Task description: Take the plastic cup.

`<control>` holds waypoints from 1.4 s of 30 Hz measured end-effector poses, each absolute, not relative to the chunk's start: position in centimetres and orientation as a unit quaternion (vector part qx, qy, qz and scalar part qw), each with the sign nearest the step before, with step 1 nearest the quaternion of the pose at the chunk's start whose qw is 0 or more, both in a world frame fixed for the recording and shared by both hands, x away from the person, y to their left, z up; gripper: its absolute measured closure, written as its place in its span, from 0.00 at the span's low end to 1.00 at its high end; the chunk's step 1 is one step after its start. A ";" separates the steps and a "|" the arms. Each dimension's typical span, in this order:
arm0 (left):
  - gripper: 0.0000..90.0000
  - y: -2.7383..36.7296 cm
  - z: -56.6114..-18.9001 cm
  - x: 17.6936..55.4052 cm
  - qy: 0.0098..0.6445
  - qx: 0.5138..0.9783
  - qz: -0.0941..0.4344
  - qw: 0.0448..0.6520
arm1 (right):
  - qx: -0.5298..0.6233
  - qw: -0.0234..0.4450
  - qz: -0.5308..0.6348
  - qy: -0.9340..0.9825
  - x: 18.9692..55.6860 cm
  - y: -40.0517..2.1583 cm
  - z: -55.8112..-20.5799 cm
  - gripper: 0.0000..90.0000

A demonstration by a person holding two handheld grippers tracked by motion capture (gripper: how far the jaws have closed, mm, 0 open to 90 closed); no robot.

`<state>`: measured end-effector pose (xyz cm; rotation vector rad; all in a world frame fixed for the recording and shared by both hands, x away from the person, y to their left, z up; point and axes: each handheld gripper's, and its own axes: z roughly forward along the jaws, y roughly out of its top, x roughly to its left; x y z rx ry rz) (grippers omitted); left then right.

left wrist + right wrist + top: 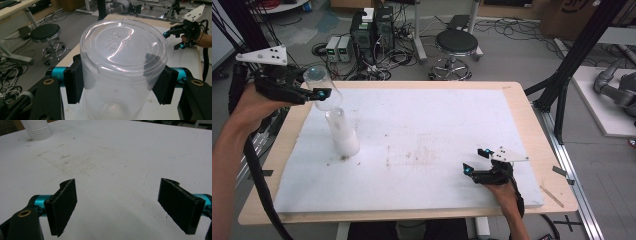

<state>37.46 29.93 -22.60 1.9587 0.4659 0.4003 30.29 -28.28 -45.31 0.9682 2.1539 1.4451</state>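
Observation:
A clear plastic cup (pixel 318 85) (pixel 123 60) is held bottom-up above the table's far left, and my left gripper (pixel 320 92) (pixel 122 85) is shut on its sides, black pads (pixel 74 82) pressed against the wall. Just below it a stack of upturned cups (pixel 343 132) (pixel 37 130) stands on the white foam board (pixel 422 140). Whether the held cup touches the stack's top I cannot tell. My right gripper (pixel 476 161) (pixel 120 205) (pixel 171 41) rests low on the board near the front right, jaws wide open with nothing between them.
The board lies on a wooden table (pixel 517 95). A thin wooden stick (pixel 552 196) lies at the front right corner. Beyond the far edge are a round stool (pixel 456 45), computer boxes (pixel 372 30) and cables. Black frame posts (pixel 572 60) stand at the right.

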 end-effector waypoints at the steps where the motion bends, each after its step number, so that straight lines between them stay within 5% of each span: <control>1: 0.40 29.9 -22.5 37.4 0.194 0.816 0.167 0.518 | 0.343 0.186 0.513 0.765 30.3 -28.3 -45.3 0.17; 15: 0.40 27.9 -22.4 34.5 0.173 0.814 0.155 0.532 | 0.346 0.187 0.517 0.760 30.2 -28.4 -45.3 0.17; 42: 0.41 16.7 -32.8 30.1 0.087 0.794 0.084 0.595 | 0.339 0.194 0.526 0.756 30.0 -28.5 -45.3 0.17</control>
